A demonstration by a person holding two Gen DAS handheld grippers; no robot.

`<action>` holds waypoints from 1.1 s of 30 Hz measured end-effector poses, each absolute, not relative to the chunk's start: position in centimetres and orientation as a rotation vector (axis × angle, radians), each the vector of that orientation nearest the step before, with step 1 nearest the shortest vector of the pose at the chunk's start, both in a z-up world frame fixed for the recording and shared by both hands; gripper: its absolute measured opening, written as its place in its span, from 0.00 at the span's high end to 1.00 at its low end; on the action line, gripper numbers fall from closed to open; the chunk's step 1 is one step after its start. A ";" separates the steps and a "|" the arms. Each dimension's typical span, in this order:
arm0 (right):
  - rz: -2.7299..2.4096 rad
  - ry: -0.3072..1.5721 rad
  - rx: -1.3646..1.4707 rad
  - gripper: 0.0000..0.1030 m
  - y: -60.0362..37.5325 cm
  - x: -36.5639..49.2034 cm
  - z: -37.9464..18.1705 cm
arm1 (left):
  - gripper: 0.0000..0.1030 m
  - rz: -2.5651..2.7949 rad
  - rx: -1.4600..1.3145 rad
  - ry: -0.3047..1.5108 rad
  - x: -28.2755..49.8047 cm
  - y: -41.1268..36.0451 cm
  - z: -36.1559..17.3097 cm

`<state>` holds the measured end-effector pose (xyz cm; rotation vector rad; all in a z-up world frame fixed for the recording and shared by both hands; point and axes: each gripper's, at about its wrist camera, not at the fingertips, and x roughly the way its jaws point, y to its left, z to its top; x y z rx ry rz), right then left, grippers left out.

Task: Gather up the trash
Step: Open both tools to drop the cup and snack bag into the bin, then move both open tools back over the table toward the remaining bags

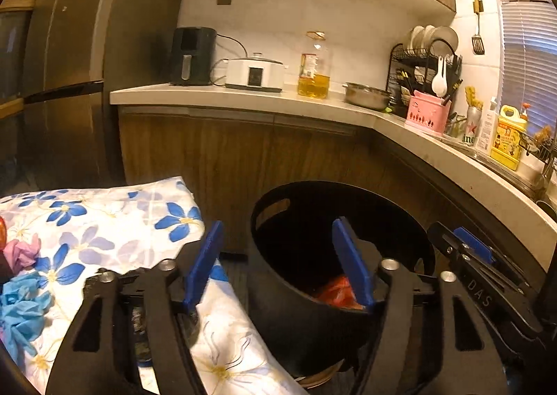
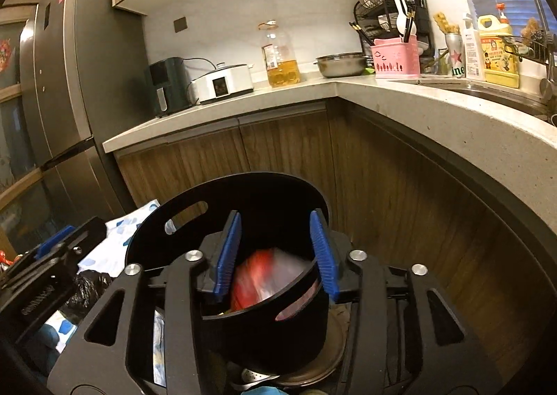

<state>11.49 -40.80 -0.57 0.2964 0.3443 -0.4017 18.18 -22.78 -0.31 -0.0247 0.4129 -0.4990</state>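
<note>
A black round trash bin (image 1: 292,290) stands beside a table with a floral cloth (image 1: 115,221); it also shows in the right wrist view (image 2: 243,207). A red and clear plastic wrapper (image 2: 268,273) lies blurred inside the bin, also seen from the left (image 1: 334,290). My right gripper (image 2: 275,252) is open over the bin's mouth, holding nothing. My left gripper (image 1: 278,266) is open and empty at the bin's left rim. On the cloth lie a crumpled pink paper (image 1: 22,252) and blue gloves (image 1: 21,311). A black bag (image 2: 87,290) lies on the table.
A kitchen counter (image 1: 243,99) runs behind and to the right, with an air fryer (image 1: 191,55), cooker (image 1: 254,72), oil bottle (image 1: 313,67), steel bowl (image 1: 367,95) and dish rack (image 1: 424,60). A fridge (image 1: 62,81) stands left. Wooden cabinets (image 2: 383,186) close in the bin.
</note>
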 end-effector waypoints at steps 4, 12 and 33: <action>-0.402 0.341 0.279 0.43 -40.1 10.9 -0.4 | 0.19 -0.452 -0.034 0.400 17.4 -21.4 0.1; -0.383 0.344 0.275 0.26 -38.8 9.5 0.3 | 0.13 -0.351 0.018 0.375 15.7 -19.6 0.5; -0.338 0.334 0.186 0.24 -32.7 5.8 1.6 | 0.06 -0.248 0.017 0.346 10.8 -13.5 0.6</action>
